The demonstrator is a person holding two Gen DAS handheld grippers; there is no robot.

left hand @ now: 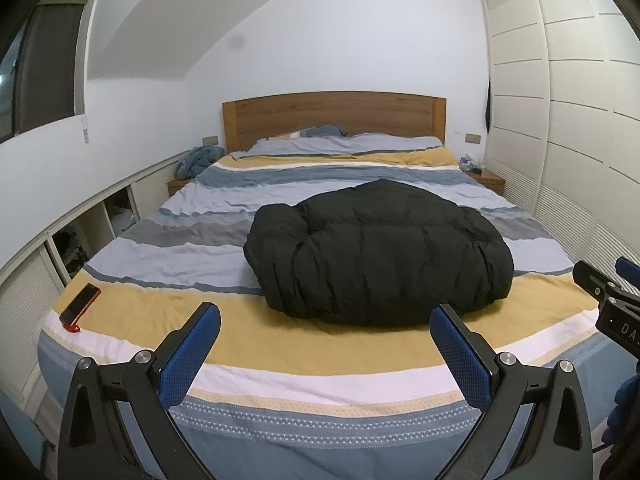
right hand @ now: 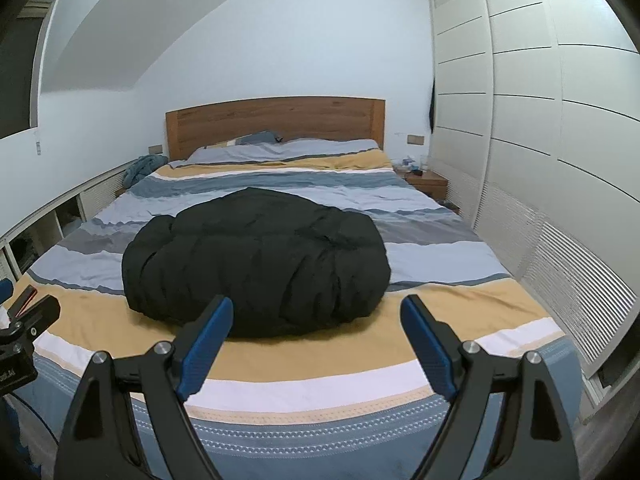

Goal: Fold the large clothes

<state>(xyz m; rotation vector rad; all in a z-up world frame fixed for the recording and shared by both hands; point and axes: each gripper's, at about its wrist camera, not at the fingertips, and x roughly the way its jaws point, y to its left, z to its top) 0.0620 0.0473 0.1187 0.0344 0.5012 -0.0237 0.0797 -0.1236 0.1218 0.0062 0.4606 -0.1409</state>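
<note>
the left gripper (left hand: 325, 328) and right gripper (right hand: 317, 322) both hang with jaws spread wide and empty over the foot of the striped bed (left hand: 360, 364), just short of the black puffy jacket (left hand: 380, 248) bundled there (a red phone (left hand: 80, 302) lies off at the left edge).

We count one black padded coat (left hand: 376, 248) bundled mid-bed, one red phone (left hand: 80, 303) at the bed's (left hand: 304, 344) near left corner, two bedside tables (right hand: 427, 182), and two hand-held grippers.
</note>
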